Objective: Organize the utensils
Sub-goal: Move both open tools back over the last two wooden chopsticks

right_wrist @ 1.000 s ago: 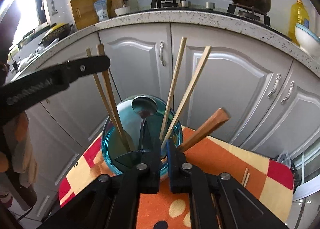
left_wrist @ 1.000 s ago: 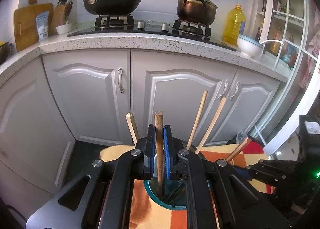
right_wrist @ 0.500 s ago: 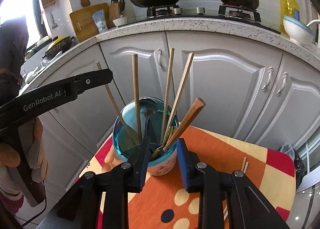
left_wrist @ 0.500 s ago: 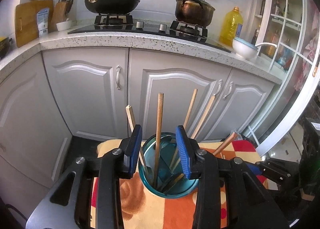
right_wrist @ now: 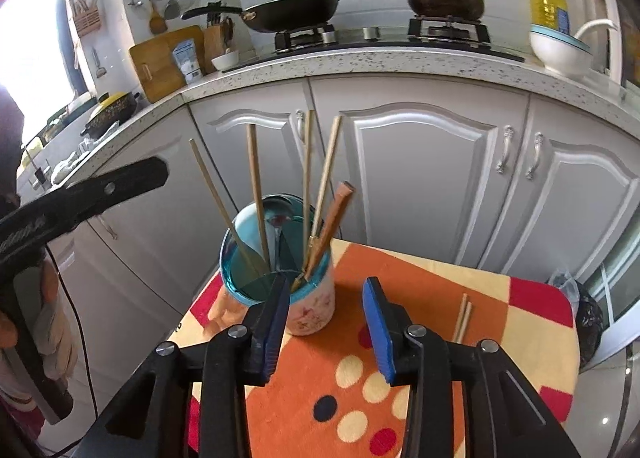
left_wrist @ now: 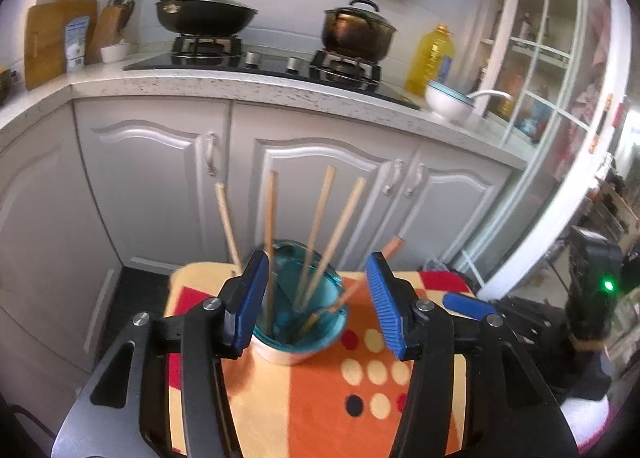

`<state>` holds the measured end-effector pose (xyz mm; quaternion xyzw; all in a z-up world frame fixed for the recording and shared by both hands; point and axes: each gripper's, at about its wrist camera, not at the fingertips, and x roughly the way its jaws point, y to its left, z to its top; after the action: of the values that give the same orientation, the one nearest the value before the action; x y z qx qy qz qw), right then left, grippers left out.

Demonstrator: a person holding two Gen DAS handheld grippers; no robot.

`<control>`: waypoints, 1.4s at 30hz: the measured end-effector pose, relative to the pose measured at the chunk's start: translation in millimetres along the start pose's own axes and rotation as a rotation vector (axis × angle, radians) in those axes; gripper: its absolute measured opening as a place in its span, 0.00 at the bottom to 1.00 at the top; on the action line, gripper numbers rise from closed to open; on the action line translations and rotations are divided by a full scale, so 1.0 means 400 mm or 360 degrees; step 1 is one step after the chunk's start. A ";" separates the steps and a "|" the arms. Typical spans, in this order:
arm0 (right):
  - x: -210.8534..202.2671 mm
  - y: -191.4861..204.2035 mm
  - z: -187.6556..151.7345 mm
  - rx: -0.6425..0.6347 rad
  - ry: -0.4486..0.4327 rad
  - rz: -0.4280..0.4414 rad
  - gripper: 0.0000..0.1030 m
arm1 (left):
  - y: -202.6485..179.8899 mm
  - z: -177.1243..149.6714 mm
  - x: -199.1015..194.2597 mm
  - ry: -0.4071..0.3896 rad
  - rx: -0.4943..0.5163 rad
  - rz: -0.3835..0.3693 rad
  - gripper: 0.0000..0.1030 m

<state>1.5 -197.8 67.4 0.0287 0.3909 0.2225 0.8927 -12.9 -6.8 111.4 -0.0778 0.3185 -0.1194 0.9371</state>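
Utensil cup (right_wrist: 308,298) stands on the orange patterned cloth (right_wrist: 400,378) of a small table, holding four chopsticks (right_wrist: 256,186), a metal spoon (right_wrist: 280,214) and a brown-handled utensil (right_wrist: 334,214) whose working end is hidden inside. Two loose chopsticks (right_wrist: 462,318) lie on the cloth, well apart from the cup. Left gripper (left_wrist: 316,302): jaws spread wide, holding nothing, cup between them. Right gripper (right_wrist: 326,322): jaws likewise parted and empty, just beside the cup. Lettering on the left gripper's arm is cut off, unreadable. Packet (right_wrist: 186,60) label on the counter too small to read.
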 end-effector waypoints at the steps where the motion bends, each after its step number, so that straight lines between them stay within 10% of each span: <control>1: -0.008 -0.009 -0.006 0.0010 0.0000 -0.0009 0.36 | -0.012 -0.007 -0.004 0.0009 0.0010 -0.0023 0.49; 22: -0.052 -0.223 -0.172 0.0244 0.0146 -0.0241 0.38 | -0.153 -0.183 0.083 0.0326 0.0144 -0.0230 0.49; 34: 0.117 -0.369 -0.261 0.0508 0.0378 -0.0185 0.38 | -0.177 -0.282 0.203 0.0576 0.0190 -0.0234 0.49; 42: 0.267 -0.350 -0.236 0.0338 0.0522 -0.0306 0.34 | -0.173 -0.289 0.235 0.0610 0.0167 -0.0227 0.49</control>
<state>50.3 -290.5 -102.8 0.0486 0.5531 0.0955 0.8262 -24.0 -106.8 -18.5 -0.0272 0.4780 -0.2146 0.8513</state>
